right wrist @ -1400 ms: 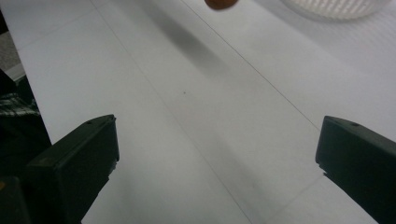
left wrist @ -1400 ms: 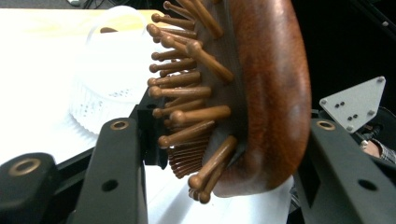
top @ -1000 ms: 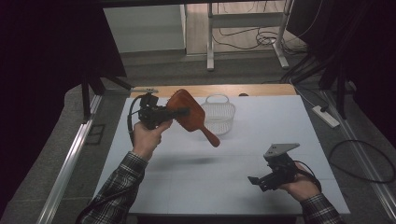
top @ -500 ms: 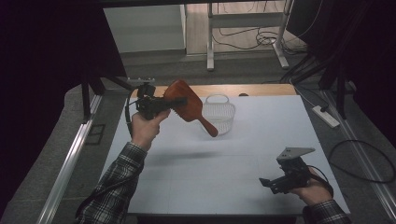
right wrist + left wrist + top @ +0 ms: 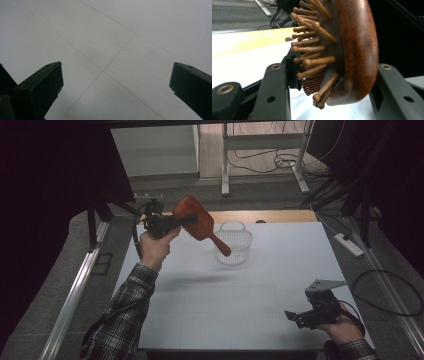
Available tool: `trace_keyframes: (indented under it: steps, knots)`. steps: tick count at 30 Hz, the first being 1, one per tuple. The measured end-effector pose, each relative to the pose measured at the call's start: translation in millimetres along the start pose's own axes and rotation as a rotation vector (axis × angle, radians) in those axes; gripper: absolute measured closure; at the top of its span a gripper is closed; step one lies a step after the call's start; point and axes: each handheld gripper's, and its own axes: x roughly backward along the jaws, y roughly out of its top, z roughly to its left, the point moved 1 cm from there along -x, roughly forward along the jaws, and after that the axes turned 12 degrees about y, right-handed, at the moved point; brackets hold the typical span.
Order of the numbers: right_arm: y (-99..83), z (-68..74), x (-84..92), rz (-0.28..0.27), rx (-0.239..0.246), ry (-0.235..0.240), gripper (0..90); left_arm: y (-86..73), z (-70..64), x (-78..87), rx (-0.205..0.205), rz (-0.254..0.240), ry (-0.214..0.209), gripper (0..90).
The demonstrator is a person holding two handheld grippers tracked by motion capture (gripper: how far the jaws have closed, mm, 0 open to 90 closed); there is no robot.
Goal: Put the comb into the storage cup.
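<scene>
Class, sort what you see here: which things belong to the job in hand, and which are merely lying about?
In the job:
- left gripper, shut on the wooden hairbrush
- white wire basket, near the brush

Lying about:
- power strip on the floor
- cable loop on the floor
- right gripper, open, holding nothing

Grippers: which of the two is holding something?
The left gripper, lifted above the table, clamps the wooden hairbrush. The right gripper, low by the table's near edge, has its fingers apart around nothing.
</scene>
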Motion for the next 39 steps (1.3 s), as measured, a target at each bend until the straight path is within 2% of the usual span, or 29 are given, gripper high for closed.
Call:
trace_keyframes:
  steps: [10,16,21,33,39]
  knots:
    - [-4.8,1.5,8.0,-0.013,-0.029,-0.018,0.0,6.7,5.6,-10.7,0.021,-0.011,0.029,51.8]
    - [-6.2,2.2,10.0,-0.020,-0.032,-0.022,0.0,9.4,7.5,-16.6,0.031,-0.031,0.035,51.8]
    - [-7.2,3.1,11.7,-0.024,-0.032,-0.024,0.0,10.3,7.9,-23.8,0.031,-0.026,0.055,51.9]
    - [-7.7,3.1,11.8,-0.023,-0.028,-0.025,0.0,4.8,3.5,-44.7,0.034,-0.028,0.072,51.9]
    - [-7.7,3.1,11.9,-0.024,-0.027,-0.026,0.0,0.6,0.0,-54.4,0.018,-0.021,0.078,51.9]
